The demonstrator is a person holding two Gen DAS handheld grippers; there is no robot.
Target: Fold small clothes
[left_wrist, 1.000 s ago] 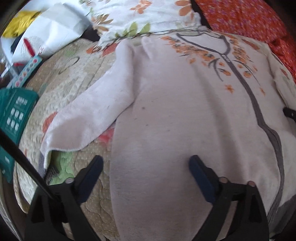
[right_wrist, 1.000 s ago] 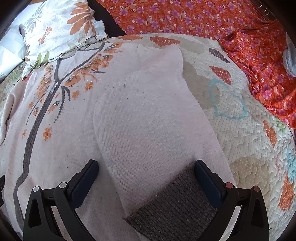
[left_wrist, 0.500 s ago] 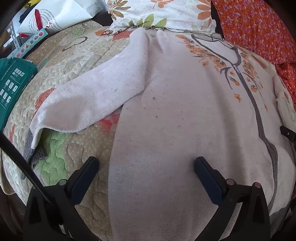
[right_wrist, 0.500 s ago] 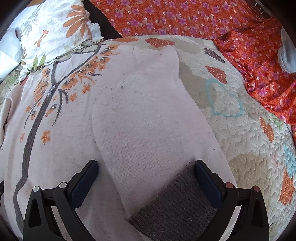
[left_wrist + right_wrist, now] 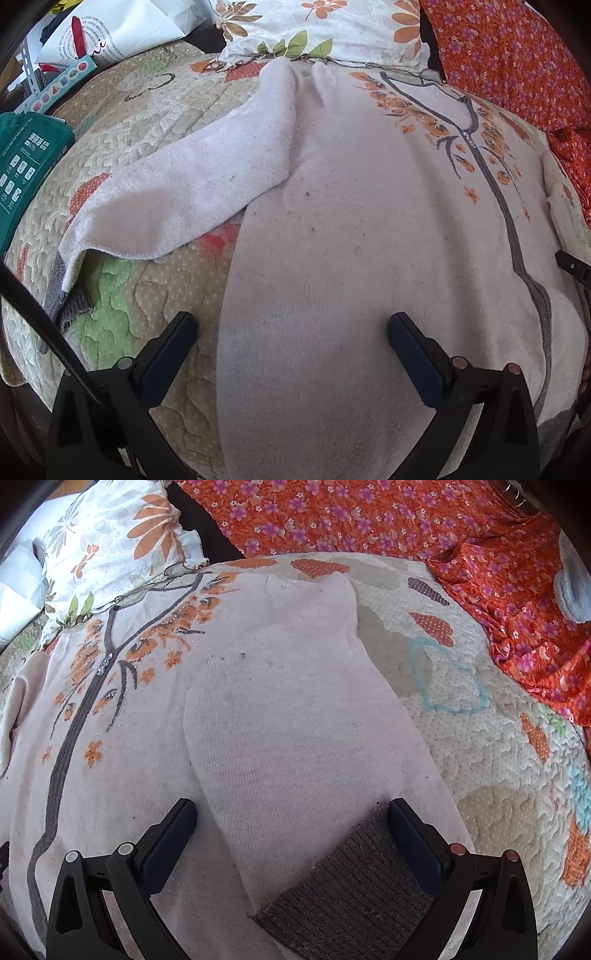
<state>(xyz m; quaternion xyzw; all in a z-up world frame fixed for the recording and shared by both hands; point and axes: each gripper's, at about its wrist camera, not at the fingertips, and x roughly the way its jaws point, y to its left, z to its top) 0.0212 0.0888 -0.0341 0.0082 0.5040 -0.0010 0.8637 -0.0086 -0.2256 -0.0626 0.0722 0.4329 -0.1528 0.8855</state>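
Note:
A pale pink zip sweater with orange flowers and grey trim lies flat on a quilted bed. One sleeve stretches out to the left, its grey cuff hanging at the quilt's edge. My left gripper hovers open over the sweater's lower left side, holding nothing. In the right wrist view the other sleeve lies folded over the body, grey cuff nearest the camera. My right gripper stands open astride that sleeve just above the cuff.
The quilt spreads to the right. A flowered pillow lies beyond the collar, and orange floral cloth behind and right. A green box and white paper bag sit at far left.
The left gripper has pulled back and turned, so the outstretched sleeve and more quilt now show. The right gripper has barely moved. Both stay open.

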